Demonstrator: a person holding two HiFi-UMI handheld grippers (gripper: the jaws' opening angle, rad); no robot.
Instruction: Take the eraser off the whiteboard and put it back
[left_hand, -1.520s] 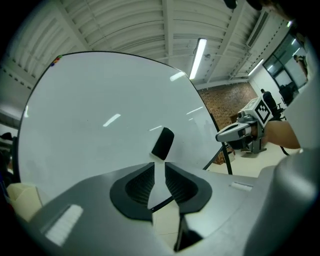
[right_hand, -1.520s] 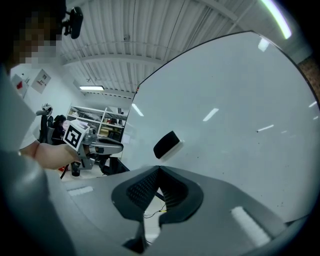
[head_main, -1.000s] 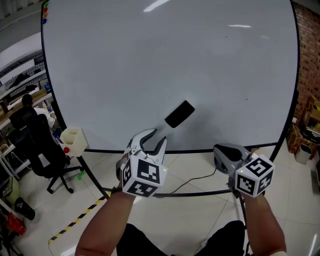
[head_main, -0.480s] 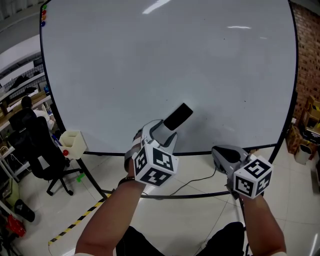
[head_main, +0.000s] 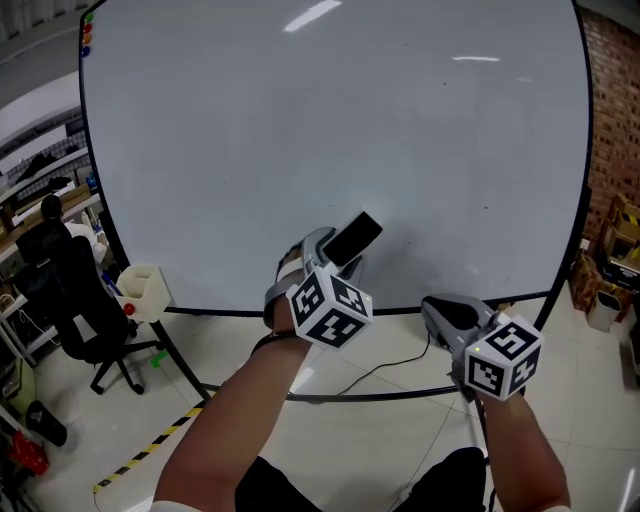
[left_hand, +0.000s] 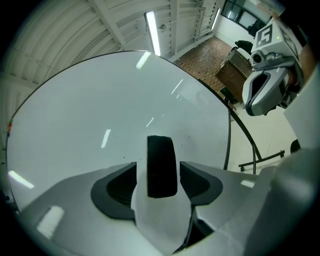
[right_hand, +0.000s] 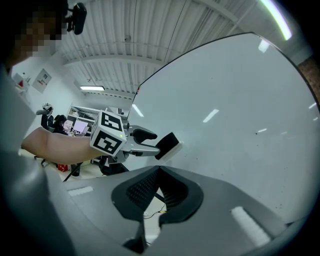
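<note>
The eraser (head_main: 355, 238) sits on the whiteboard (head_main: 300, 130) between our left gripper's (head_main: 322, 252) opening jaws, not gripped yet, while our right gripper (head_main: 438, 308) hangs clenched and empty, so we reckon lifting it off and putting it back both remain.

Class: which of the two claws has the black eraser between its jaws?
The left claw: its opening jaws flank the black rectangular eraser; the right claw is shut, empty.
</note>
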